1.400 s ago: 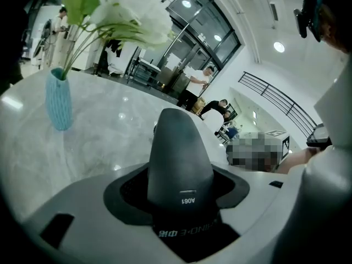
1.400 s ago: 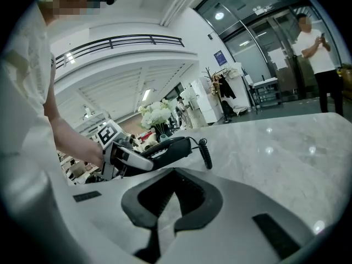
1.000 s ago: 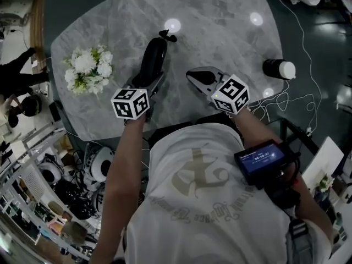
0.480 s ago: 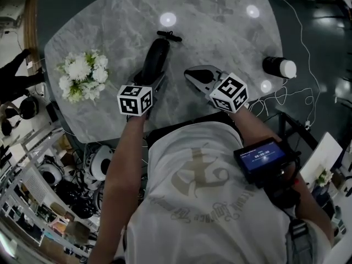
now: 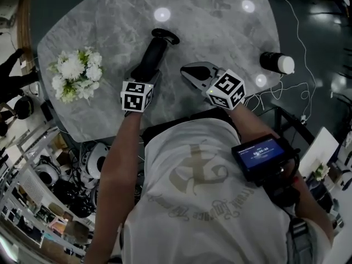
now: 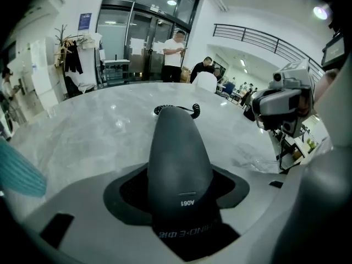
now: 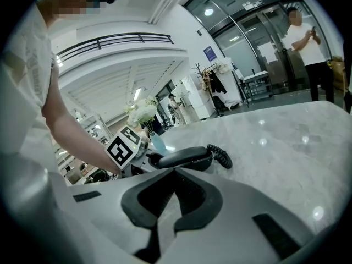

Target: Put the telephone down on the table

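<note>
- Telephone (image 5: 153, 56): a dark handset, lying lengthwise in the upper middle of the head view, over the grey marbled table (image 5: 220, 32). Its far end is pointing toward the top of the frame.
- Left tool (image 5: 147, 75): its jaws are standing wide and pinching the near end of the telephone, one pad on each flank, as the left gripper view is showing. Its marker cube (image 5: 136, 95) is sitting just below the handset in the head view.
- Coiled cord (image 7: 220, 154): it is trailing from the telephone's far end and appears to be resting on the table. Whether the handset's body is touching the surface cannot be told.
- Right tool (image 5: 193, 73): it is hovering just right of the telephone, apart from it. Its jaw tips are pressing together with nothing between them.
- Flowers (image 5: 74, 75): a white bunch, standing at the table's left edge, well apart from the telephone.
- Dark cylinder (image 5: 276, 62): white-ended, lying near the table's right edge.
</note>
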Motion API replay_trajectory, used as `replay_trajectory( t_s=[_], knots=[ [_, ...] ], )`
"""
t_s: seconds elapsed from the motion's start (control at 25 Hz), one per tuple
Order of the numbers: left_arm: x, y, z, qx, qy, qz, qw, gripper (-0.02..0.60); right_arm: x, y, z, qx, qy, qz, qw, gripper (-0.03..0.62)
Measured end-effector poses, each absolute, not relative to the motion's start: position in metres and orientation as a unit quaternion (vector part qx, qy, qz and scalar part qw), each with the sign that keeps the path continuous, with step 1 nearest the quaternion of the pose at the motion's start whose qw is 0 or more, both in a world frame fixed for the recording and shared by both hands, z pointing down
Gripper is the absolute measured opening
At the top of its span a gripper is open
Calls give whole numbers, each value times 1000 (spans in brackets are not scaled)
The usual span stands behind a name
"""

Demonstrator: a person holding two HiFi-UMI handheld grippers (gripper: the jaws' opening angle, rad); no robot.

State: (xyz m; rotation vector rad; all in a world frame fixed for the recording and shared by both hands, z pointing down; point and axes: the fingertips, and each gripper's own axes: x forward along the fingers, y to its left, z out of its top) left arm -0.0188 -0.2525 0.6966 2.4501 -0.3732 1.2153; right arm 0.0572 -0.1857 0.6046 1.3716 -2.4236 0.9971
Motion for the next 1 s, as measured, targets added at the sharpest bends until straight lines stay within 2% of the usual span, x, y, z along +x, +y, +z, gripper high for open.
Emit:
replay_trajectory(
  t_s=[0.84,1.0],
  knots=[
    [-28,-256,711,852,-155,479,145,287,55,-171,602,460,-817,335,95,15],
    [-33,-260,706,853,-166,477,133,328,53,-172,600,460,-819,330,94,15]
  ],
)
